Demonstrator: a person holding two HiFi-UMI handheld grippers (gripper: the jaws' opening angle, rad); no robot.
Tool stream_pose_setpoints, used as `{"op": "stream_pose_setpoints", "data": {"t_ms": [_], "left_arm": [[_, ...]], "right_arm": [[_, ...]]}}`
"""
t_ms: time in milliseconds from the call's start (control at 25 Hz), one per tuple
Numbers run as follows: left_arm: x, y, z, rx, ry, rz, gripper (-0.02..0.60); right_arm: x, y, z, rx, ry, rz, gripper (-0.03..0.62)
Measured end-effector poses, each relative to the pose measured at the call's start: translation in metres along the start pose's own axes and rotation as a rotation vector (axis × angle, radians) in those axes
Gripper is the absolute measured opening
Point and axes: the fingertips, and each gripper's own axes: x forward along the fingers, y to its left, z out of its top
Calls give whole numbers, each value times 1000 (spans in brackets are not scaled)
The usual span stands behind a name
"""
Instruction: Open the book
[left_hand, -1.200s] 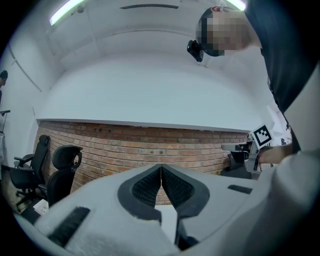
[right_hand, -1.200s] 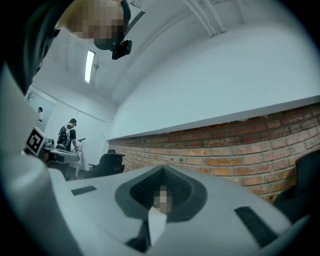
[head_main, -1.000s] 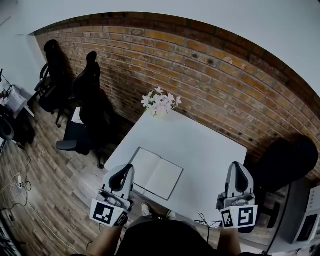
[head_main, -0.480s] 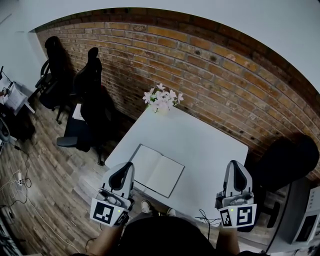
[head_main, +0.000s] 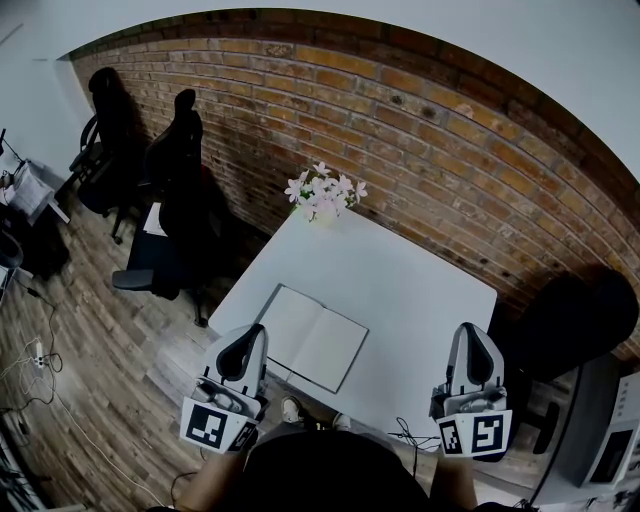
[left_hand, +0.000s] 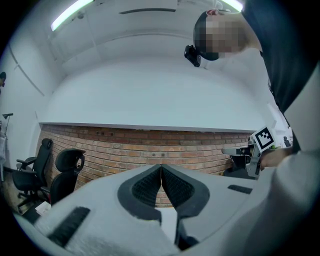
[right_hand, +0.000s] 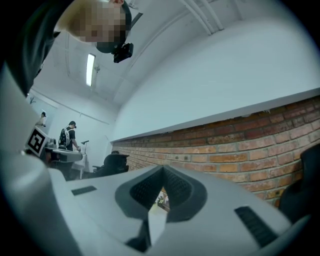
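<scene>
Head view: book lies open, blank pages up, on the near left part of the white table. Left gripper hangs at the table's near edge just left of the book, right gripper well apart at the near right. Both sets of jaws are pressed together with nothing pinched, empty. Potted flowers sit at the far corner by the brick wall.
</scene>
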Motion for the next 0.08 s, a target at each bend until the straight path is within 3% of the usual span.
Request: {"op": "stream_pose_setpoints", "data": {"t_ms": [80], "left_arm": [[0, 1, -1, 3, -4, 1, 26]], "right_arm": [[0, 1, -3, 0, 4, 1, 12]]}}
